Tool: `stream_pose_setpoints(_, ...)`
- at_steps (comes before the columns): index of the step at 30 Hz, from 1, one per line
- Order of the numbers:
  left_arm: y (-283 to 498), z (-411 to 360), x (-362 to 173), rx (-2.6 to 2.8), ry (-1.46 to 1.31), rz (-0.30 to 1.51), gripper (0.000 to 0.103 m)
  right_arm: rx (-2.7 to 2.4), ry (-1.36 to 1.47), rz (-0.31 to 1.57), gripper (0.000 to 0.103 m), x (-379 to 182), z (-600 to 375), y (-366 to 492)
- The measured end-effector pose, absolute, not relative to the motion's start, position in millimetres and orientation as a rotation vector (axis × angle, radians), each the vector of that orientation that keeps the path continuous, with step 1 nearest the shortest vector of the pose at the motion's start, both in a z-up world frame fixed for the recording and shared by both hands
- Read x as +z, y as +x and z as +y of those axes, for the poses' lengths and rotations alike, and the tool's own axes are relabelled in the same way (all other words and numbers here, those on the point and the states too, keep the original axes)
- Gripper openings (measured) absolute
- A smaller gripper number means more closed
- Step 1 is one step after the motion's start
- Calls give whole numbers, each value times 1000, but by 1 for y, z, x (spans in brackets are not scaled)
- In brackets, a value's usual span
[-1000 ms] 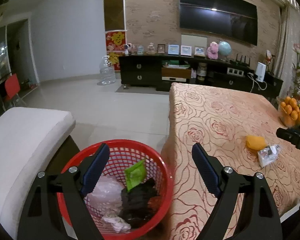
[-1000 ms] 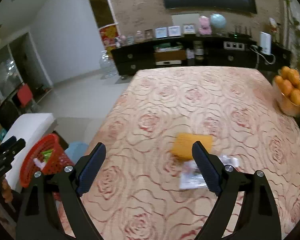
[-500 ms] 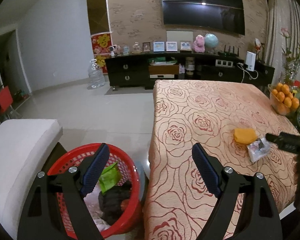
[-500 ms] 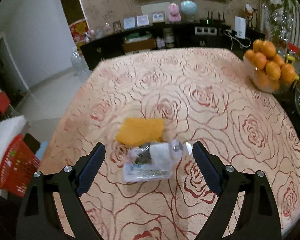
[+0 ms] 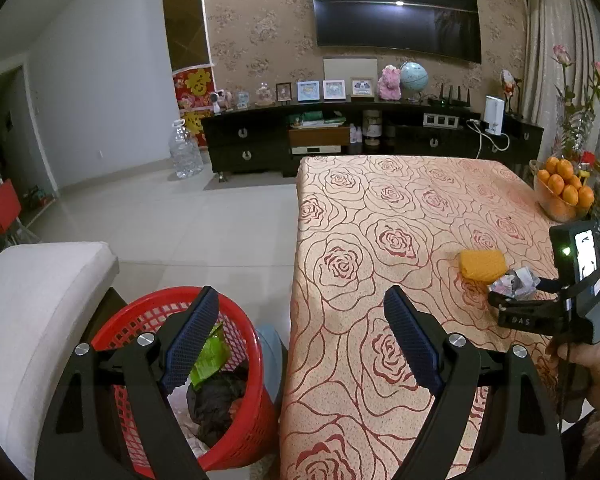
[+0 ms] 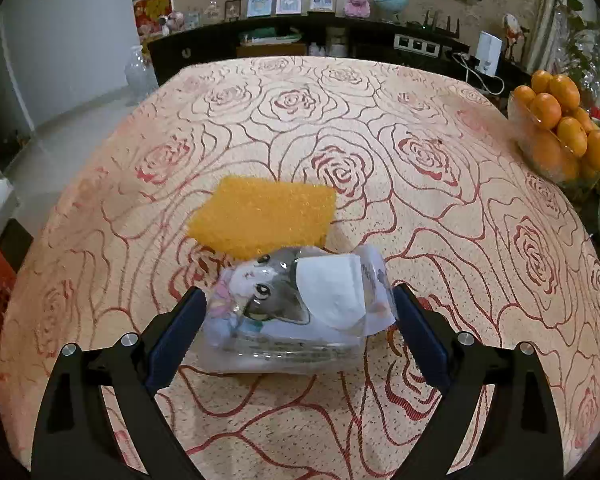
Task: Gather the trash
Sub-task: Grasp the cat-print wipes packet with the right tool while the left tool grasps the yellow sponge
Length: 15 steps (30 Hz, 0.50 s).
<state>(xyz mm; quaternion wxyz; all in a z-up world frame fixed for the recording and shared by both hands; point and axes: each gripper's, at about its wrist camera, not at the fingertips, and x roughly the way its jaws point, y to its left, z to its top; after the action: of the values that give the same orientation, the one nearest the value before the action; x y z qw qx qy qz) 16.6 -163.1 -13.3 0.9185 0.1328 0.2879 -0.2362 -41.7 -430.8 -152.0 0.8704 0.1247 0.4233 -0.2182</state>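
A crumpled clear plastic wrapper (image 6: 300, 304) with a cartoon cat print lies on the rose-patterned tablecloth (image 6: 340, 128). A yellow sponge-like piece (image 6: 262, 216) lies just behind it, touching it. My right gripper (image 6: 298, 320) straddles the wrapper; its jaws are opening, and the pads stand at the wrapper's sides without squeezing it. In the left wrist view the wrapper (image 5: 516, 282) and yellow piece (image 5: 482, 265) sit at the right, with the right gripper (image 5: 500, 300) at them. My left gripper (image 5: 296, 344) hangs open and empty above the red basket (image 5: 140, 316) of trash beside the table.
A glass bowl of oranges (image 6: 560, 128) stands at the table's right edge. A white cushioned seat (image 5: 32, 300) is left of the basket. A dark TV cabinet (image 5: 340, 140) and a large water bottle (image 5: 184, 148) stand across the tiled floor.
My right gripper has come down and forward until its fingers straddle the wrapper, and its jaws have widened. The left gripper drifted sideways, so the basket sits further left and lower.
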Motion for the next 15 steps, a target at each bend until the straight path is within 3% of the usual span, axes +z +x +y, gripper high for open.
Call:
stream_pose_setpoints(1,17,-163,-13,-486,273,592,81,-457,264,889,90,-153,-432,-42)
stream_pose_setpoints(5,16,-164,-14,-487,273,592,81,-446,298,897,71,-157,-438,-45)
stream_pose_setpoints(15,15,-167,-13,-496,276,596,81,-428,321,834,69,-129,-438,-60)
